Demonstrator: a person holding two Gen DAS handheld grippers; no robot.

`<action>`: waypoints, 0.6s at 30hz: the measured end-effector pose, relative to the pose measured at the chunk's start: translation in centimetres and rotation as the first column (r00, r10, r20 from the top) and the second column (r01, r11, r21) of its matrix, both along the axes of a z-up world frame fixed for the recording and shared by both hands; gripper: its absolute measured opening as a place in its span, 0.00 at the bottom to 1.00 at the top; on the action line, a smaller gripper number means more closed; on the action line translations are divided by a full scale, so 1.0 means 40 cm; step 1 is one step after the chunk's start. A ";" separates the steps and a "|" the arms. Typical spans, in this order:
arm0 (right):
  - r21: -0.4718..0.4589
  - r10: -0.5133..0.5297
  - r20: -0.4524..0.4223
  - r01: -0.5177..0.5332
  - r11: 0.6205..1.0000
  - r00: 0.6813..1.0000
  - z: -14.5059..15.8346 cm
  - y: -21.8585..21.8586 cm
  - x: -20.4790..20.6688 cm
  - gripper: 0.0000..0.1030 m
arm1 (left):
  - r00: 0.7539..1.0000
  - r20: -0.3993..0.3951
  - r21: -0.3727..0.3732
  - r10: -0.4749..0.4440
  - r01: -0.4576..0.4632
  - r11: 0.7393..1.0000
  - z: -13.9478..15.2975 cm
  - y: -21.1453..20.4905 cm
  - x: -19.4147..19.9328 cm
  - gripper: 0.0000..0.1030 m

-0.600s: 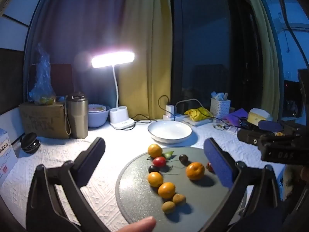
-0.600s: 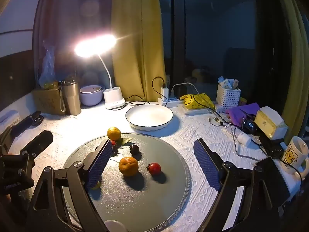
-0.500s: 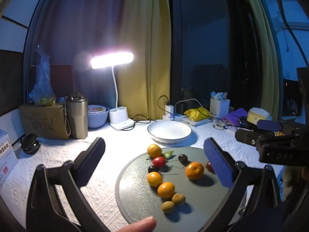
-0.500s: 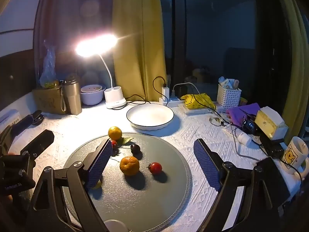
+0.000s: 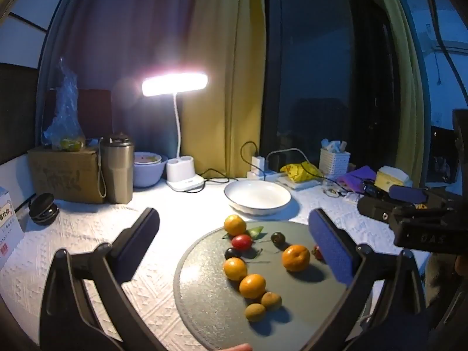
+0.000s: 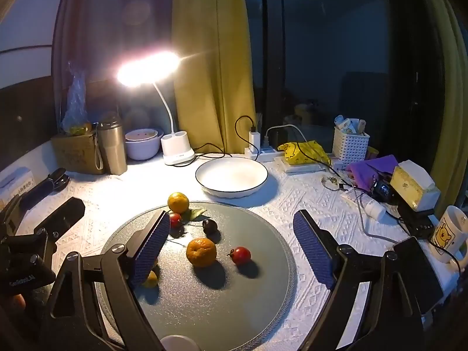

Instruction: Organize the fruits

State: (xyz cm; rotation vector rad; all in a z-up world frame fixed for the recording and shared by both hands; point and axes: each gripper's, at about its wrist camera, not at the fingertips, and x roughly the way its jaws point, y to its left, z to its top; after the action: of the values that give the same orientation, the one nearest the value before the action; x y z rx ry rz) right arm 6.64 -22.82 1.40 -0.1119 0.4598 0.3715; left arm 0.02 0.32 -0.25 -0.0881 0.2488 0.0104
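Observation:
A round grey tray (image 5: 210, 318) (image 6: 263, 286) holds several small fruits: oranges (image 5: 295, 257) (image 6: 201, 251), red cherry tomatoes (image 5: 242, 242) (image 6: 241, 255), dark cherries (image 5: 278, 237) (image 6: 209, 225) and small brownish fruits (image 5: 255, 312). An empty white bowl (image 5: 257, 197) (image 6: 231, 176) stands just beyond the tray. My left gripper (image 5: 234, 248) is open and empty above the tray's left side. My right gripper (image 6: 231, 242) is open and empty above the tray, with the orange and a tomato between its fingers in view. Its left finger (image 6: 150, 245) hides some fruit.
A lit desk lamp (image 5: 181, 175), a steel tumbler (image 5: 117, 169), a cardboard box (image 5: 65, 172) and a lavender bowl (image 5: 146, 169) stand at the back left. Cables, a power strip (image 6: 263, 152), a white basket (image 6: 349, 143), a tissue box (image 6: 414, 187) and a mug (image 6: 447, 234) crowd the right.
Both grippers have drifted very slightly; the fruits and bowl have not moved and both grippers stay open.

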 end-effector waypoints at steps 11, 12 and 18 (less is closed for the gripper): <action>0.001 0.002 -0.008 -0.002 1.000 1.000 -0.006 -0.001 0.004 0.86 | 1.000 -0.013 -0.011 -0.013 0.013 1.000 -0.003 0.000 0.007 1.00; 0.002 0.002 -0.007 -0.002 1.000 1.000 -0.006 -0.001 0.004 0.86 | 1.000 -0.015 -0.011 -0.013 0.013 1.000 0.000 -0.001 0.011 1.00; 0.000 0.001 -0.008 -0.001 1.000 1.000 -0.008 0.000 0.004 0.86 | 1.000 -0.018 -0.018 -0.007 0.006 1.000 -0.006 -0.003 0.013 1.00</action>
State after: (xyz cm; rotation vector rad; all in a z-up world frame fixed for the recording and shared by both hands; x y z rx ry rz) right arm 6.80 -22.81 1.10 -0.1108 0.4676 0.3733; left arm 0.52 0.20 -0.50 -0.1051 0.2673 0.0024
